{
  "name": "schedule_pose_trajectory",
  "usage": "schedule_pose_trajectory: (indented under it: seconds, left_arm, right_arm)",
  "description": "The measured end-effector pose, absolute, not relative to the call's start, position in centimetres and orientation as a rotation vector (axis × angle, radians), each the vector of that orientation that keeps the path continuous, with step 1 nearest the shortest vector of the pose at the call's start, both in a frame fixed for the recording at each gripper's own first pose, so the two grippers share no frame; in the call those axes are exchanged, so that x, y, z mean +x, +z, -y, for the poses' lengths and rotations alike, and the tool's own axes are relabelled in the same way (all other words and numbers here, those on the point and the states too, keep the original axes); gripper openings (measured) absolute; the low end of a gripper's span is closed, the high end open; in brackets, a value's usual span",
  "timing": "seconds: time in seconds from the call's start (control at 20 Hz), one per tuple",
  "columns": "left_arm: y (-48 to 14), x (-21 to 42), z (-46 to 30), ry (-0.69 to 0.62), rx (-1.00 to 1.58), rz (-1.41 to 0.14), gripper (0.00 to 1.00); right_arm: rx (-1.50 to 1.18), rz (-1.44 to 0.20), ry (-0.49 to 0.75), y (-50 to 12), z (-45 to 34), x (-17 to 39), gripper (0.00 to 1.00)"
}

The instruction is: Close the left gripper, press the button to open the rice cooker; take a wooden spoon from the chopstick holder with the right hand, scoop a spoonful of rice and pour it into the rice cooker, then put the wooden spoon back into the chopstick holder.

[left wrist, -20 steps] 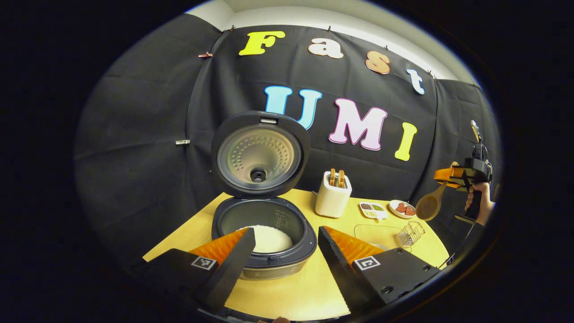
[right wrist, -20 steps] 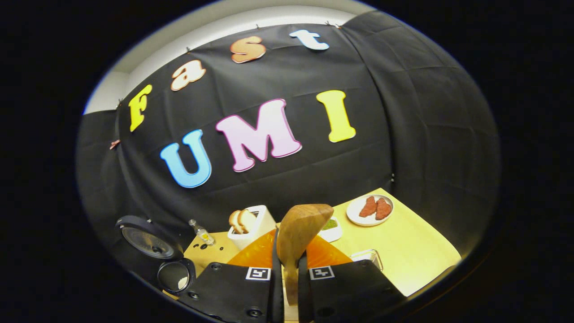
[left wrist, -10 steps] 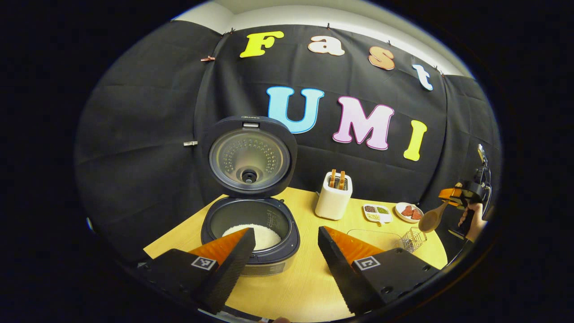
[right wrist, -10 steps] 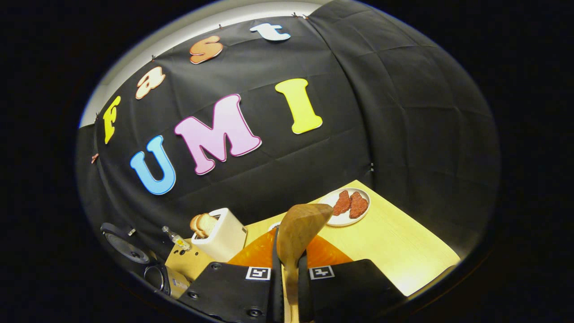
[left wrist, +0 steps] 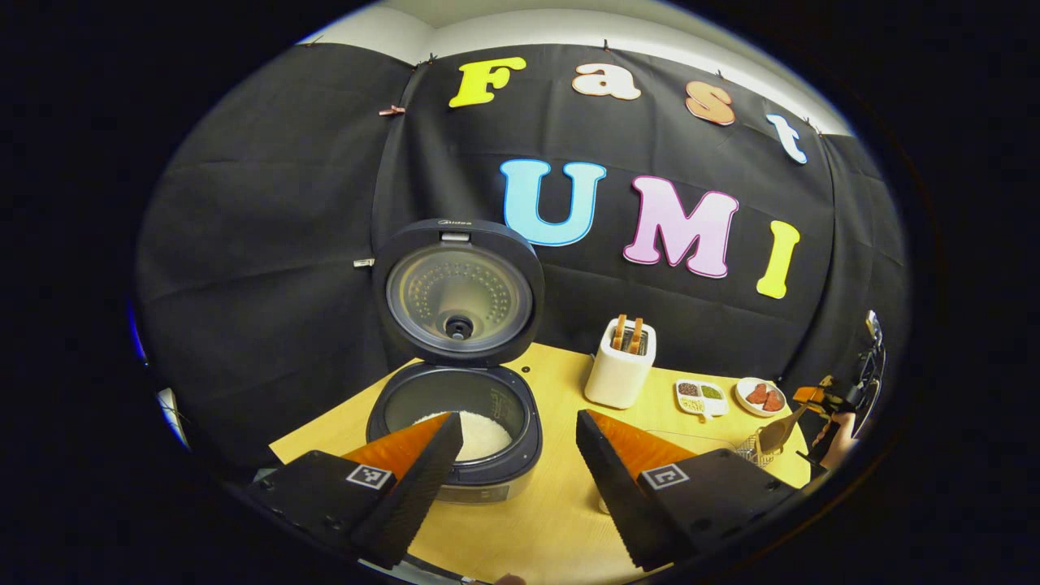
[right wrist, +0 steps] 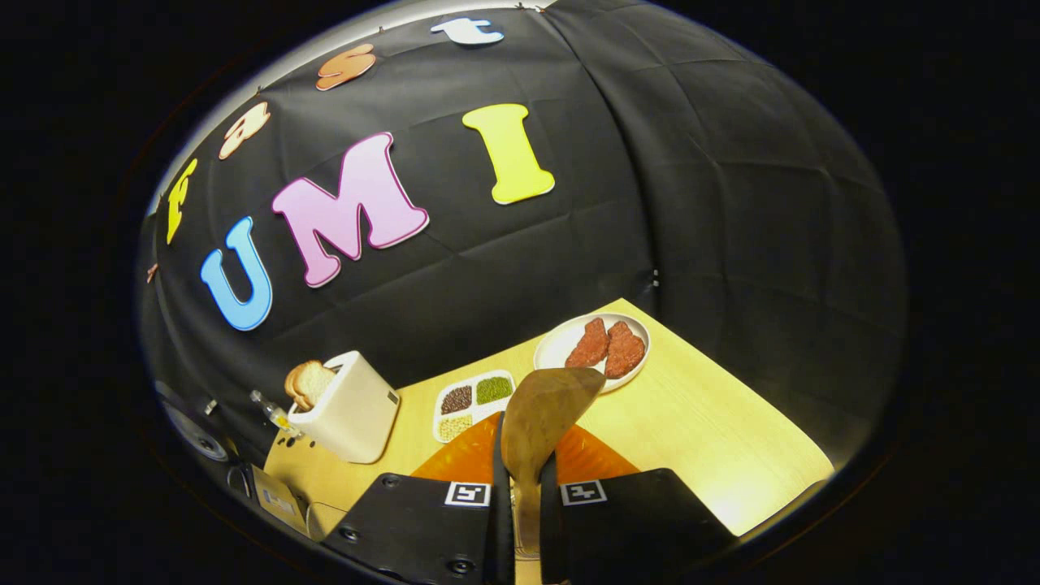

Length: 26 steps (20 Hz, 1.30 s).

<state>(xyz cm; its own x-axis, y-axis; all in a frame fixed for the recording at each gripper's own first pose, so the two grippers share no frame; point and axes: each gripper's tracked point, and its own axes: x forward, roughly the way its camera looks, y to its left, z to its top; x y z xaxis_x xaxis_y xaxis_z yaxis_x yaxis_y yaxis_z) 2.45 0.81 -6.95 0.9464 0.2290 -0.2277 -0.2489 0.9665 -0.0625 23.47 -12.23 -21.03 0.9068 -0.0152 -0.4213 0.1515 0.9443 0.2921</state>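
Both fingers of the right gripper (right wrist: 520, 520) still pinch the wooden spoon (right wrist: 540, 414), now lower (left gripper (left wrist: 518, 479) spread).

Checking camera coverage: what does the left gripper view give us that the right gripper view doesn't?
Left gripper view: the open rice cooker with its raised lid and rice inside, the wire chopstick holder, and the left hand-held gripper, open.

Right gripper view: a close look at the right hand-held gripper shut on the wooden spoon.

Both: toaster with bread, divided dish, plate, wooden table.
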Motion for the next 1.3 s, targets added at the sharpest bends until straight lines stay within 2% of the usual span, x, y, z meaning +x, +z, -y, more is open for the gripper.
schedule_pose_trajectory:
  seconds: [0.25,0.45,0.5,0.55,0.6,0.75,1.15,1.3]
  left_arm:
    - [-4.2,3.4,-1.2,0.267,-0.064,-0.172,0.96]
    - [0.2,4.4,-2.3,0.281,-0.069,-0.082,0.96]
    - [1.5,4.8,-3.1,0.291,-0.064,-0.054,0.96]
    - [2.9,5.1,-4.0,0.305,-0.052,-0.022,0.95]
    - [4.3,5.5,-5.2,0.330,-0.023,0.011,0.96]
    - [7.2,6.9,-7.4,0.356,0.071,0.082,0.95]
    - [12.3,12.4,-10.5,0.275,0.180,0.248,0.92]
    - [12.3,15.4,-11.3,0.238,0.202,0.261,0.92]
  right_arm:
    - [0.336,-0.505,-0.124,-25.3,12.2,23.0,0.17]
    - [0.360,-0.483,-0.135,-24.6,12.4,21.8,0.22]
    - [0.365,-0.486,-0.137,-24.4,12.5,21.7,0.17]
    - [0.360,-0.489,-0.144,-24.1,12.8,21.2,0.32]
    - [0.353,-0.482,-0.141,-23.7,12.8,20.8,0.41]
    - [0.315,-0.471,-0.145,-22.3,13.1,18.8,1.00]
    - [0.238,-0.426,-0.159,-18.0,12.7,12.9,0.98]
    - [0.206,-0.434,-0.156,-17.5,11.7,10.1,0.98]
